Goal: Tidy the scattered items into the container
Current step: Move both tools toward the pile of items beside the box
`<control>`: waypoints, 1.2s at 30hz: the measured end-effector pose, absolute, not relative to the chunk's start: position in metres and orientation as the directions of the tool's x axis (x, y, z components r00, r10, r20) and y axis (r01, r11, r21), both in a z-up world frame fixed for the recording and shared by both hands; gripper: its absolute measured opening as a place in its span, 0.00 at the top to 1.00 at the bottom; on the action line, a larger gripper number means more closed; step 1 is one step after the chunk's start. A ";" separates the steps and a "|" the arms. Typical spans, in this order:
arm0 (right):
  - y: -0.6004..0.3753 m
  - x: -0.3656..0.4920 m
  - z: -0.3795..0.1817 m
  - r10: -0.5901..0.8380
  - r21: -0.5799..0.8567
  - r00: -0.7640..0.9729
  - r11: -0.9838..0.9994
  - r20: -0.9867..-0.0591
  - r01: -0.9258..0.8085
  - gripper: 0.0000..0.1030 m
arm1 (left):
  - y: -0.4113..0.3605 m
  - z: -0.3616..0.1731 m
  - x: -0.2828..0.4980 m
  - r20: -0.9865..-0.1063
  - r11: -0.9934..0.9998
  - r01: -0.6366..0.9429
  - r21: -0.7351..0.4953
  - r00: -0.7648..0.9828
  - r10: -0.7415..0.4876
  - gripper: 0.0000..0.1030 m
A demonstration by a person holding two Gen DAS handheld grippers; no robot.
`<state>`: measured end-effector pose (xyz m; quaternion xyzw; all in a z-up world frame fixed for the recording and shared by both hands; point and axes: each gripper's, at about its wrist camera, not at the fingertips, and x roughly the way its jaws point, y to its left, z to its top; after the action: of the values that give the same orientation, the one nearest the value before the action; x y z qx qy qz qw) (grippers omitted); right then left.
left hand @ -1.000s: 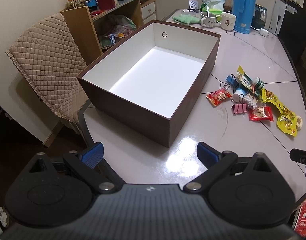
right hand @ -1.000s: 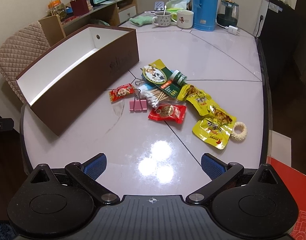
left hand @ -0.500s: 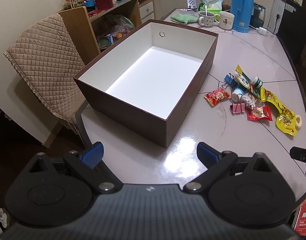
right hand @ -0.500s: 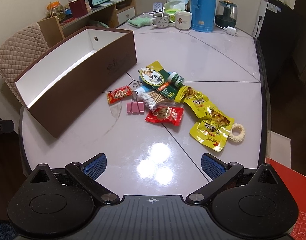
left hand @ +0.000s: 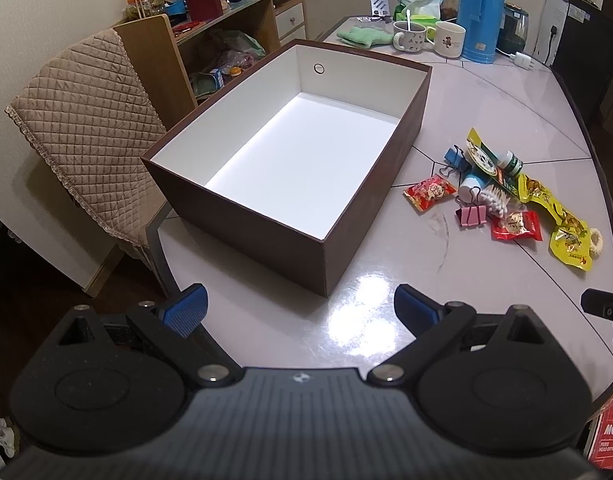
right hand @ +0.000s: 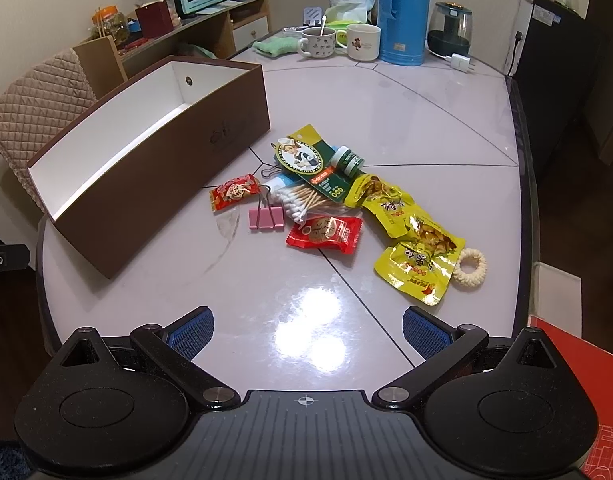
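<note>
Both grippers backed off a little; jaws wide, holding nothing. Pink clip (right hand: 266, 217) at 11 o'clock on the table (right hand: 406, 120) looks hard; pinch its wire loops. Box (left hand: 290, 168) holds nothing.

Box (left hand: 290, 168) left on the table (right hand: 406, 92), scattered items (right hand: 330, 208) just right (mugs (right hand: 338, 42) behind)

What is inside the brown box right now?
Nothing. In the left wrist view the brown box shows a bare white floor and white walls. Only a thin strip of floor behind its near walls is hidden. The snack packets and clips lie outside on the table.
</note>
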<state>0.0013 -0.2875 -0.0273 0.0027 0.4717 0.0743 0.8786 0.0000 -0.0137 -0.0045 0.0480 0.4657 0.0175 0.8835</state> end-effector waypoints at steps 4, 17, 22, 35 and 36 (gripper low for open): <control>-0.289 0.001 -0.027 0.132 0.075 0.545 0.989 -0.828 -0.126 0.00 | -0.016 -0.004 0.001 -0.821 0.995 0.017 0.102 0.566 0.075 0.04; -0.294 0.003 -0.026 0.122 0.072 0.554 0.991 -0.824 -0.112 0.00 | -0.024 -0.005 0.004 -0.819 0.995 0.036 0.093 0.571 0.056 0.04; -0.298 0.005 -0.026 0.119 0.073 0.557 0.992 -0.822 -0.104 0.00 | -0.029 -0.005 0.008 -0.817 0.995 0.045 0.095 0.574 0.052 0.04; -0.312 0.012 -0.027 0.110 0.078 0.562 0.994 -0.820 -0.081 0.00 | -0.048 -0.007 0.019 -0.818 0.992 0.086 0.092 0.574 0.027 0.04; -0.313 0.012 -0.027 0.109 0.078 0.563 0.994 -0.819 -0.079 0.00 | -0.050 -0.007 0.020 -0.818 0.992 0.090 0.092 0.575 0.024 0.04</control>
<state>0.0123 -0.3134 -0.0268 0.0161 0.4645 0.0532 0.8838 0.0204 -0.0500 -0.0075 0.0618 0.4607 -0.0186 0.8852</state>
